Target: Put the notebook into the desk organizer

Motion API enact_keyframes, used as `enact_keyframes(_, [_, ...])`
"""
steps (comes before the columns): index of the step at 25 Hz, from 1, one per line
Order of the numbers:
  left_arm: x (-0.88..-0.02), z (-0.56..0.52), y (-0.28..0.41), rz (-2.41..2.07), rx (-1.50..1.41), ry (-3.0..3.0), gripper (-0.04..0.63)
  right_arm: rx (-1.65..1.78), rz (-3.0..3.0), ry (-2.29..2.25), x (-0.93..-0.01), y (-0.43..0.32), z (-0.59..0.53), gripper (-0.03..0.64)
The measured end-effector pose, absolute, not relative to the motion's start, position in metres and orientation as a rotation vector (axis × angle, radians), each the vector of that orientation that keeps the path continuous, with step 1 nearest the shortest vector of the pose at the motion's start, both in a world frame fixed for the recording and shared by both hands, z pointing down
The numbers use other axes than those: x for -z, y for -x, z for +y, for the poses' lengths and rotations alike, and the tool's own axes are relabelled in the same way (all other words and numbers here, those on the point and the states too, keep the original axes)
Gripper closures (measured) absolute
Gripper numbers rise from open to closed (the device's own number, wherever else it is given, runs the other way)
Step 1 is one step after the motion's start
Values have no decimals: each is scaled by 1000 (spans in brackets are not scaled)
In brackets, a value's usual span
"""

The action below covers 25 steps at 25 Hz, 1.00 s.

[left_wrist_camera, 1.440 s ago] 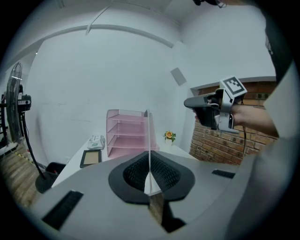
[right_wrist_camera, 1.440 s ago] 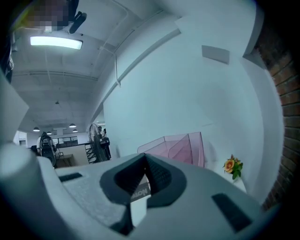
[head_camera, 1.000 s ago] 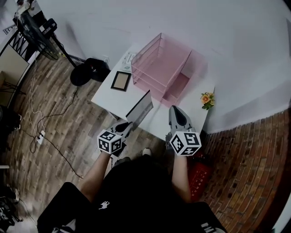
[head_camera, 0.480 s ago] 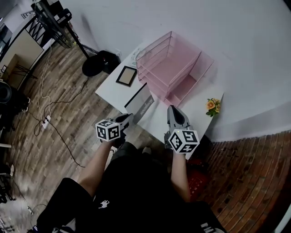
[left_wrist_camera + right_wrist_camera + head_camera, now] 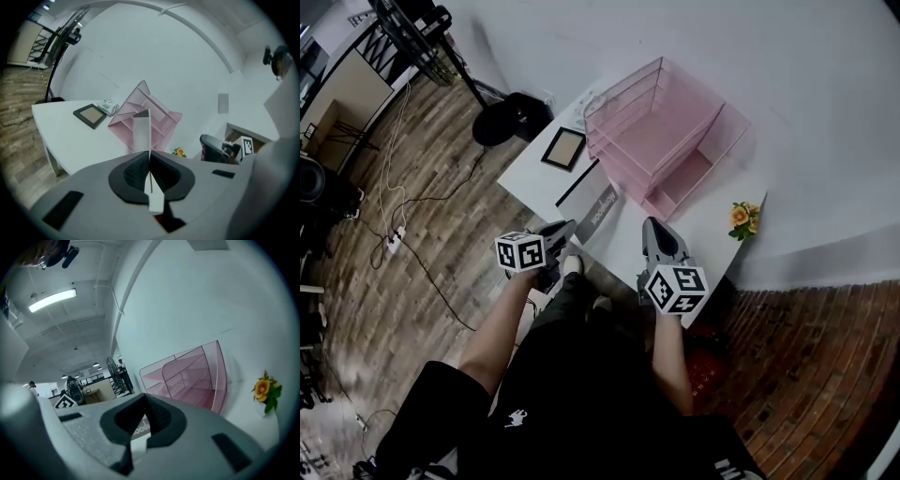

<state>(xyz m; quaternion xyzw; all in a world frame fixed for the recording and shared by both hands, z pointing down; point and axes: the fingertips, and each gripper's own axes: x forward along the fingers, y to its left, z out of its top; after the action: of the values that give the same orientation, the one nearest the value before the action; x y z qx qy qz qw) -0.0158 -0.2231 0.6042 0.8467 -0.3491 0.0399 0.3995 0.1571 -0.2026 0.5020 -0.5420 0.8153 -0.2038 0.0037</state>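
Left gripper [image 5: 149, 152] jaws pinched narrowly on the notebook [image 5: 598, 202], which stood on edge just before the pink desk organizer [image 5: 661, 131], right gripper [image 5: 144, 397] jaws together and empty, both forearms reaching toward the organizer.

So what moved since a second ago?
The left gripper carried the notebook forward over the white table, so its far end is now close to the pink desk organizer. Its fingers stayed shut on the notebook. The right gripper hardly moved. The picture frame and flower stayed put.

Black, seemingly short-sleeved shirt [image 5: 581, 398]; grey left tool [image 5: 571, 226], right tool [image 5: 653, 226], marker cubes [image 5: 677, 288].
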Motion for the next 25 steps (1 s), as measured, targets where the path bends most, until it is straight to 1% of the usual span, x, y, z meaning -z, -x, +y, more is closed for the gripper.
enact_keyframes(6, [-602, -243, 8, -759, 43, -2027, 586, 645, 2527, 1747, -504, -167, -208, 614])
enact_keyframes(11, [-600, -256, 1, -711, 48, -2025, 586, 654, 2511, 1770, -506, -172, -212, 615])
enact_keyframes(25, [-547, -269, -18, -562, 145, -2129, 586, 668, 2475, 1781, -508, -181, -227, 615])
